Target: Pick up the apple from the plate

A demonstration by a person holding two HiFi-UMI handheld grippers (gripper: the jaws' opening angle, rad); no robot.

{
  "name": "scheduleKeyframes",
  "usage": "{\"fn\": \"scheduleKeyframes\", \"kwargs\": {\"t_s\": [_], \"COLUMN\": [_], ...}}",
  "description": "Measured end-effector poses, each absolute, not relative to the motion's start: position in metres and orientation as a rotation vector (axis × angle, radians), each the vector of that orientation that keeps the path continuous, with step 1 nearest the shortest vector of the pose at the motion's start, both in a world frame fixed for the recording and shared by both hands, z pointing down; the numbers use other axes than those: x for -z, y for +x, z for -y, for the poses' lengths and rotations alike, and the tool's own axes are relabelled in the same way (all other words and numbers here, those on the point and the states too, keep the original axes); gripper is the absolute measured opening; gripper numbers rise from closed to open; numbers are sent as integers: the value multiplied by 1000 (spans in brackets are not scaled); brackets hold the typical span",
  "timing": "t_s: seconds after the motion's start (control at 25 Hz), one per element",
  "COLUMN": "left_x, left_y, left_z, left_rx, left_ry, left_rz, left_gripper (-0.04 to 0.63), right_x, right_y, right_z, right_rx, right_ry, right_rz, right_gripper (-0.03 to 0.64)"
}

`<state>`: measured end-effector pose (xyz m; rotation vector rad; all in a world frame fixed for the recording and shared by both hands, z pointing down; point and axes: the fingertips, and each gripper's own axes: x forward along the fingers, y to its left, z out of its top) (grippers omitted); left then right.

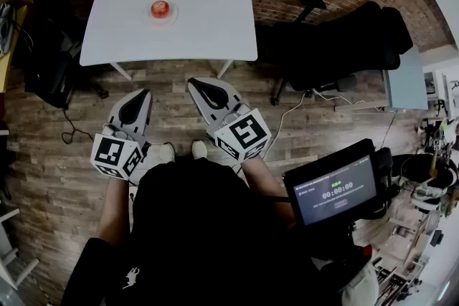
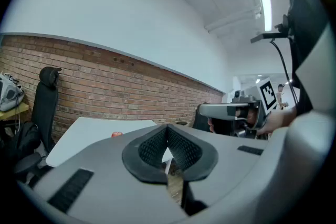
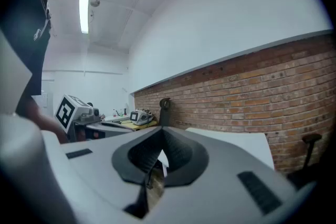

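The only container was a small pale plate (image 1: 172, 16), and in it sat a red apple (image 1: 160, 8), alone. Plate and apple stood on a white table (image 1: 208, 18) well ahead of both tongs, slightly to the left of the line along which the left tongs (image 1: 141, 94) pointed and further left of the right tongs (image 1: 195, 83). In the left gripper view the apple (image 2: 116, 134) showed as a small red spot on the table (image 2: 89, 136), beyond the left tongs (image 2: 168, 131) and to the left of their tips. The plate was probably under it there, but it was too small and pale to be made out against the tabletop.

Both tongs were held side by side over the wooden floor (image 1: 337, 118), short of the table's near edge and well apart from the apple. The left tongs were closed, tips together, with nothing between them. The right tongs (image 3: 161, 131) were likewise closed on nothing, their dark ribbed pads meeting at the tips, and touched no object.

A black office chair (image 1: 337, 39) stood to the right of the right tongs beside the table, and a screen (image 1: 336, 190) sat behind and to the right of them. A brick wall (image 3: 252, 86) ran beyond the table (image 3: 236, 141).
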<state>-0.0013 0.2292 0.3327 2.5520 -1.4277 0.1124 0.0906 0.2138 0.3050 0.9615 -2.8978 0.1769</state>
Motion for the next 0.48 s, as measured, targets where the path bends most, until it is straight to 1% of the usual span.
{"fn": "scheduleKeyframes", "kwargs": {"t_s": [0.48], "left_x": [-335], "left_y": [9], "left_z": [-225], "left_rx": [-81], "left_ry": [2565], "left_rz": [1402], "left_gripper": [6], "right_x": [-303], "right_y": [108], "right_z": [-209], "right_rx": [-239], "right_ry": [974], "right_rz": [2973], "right_gripper": [2]}}
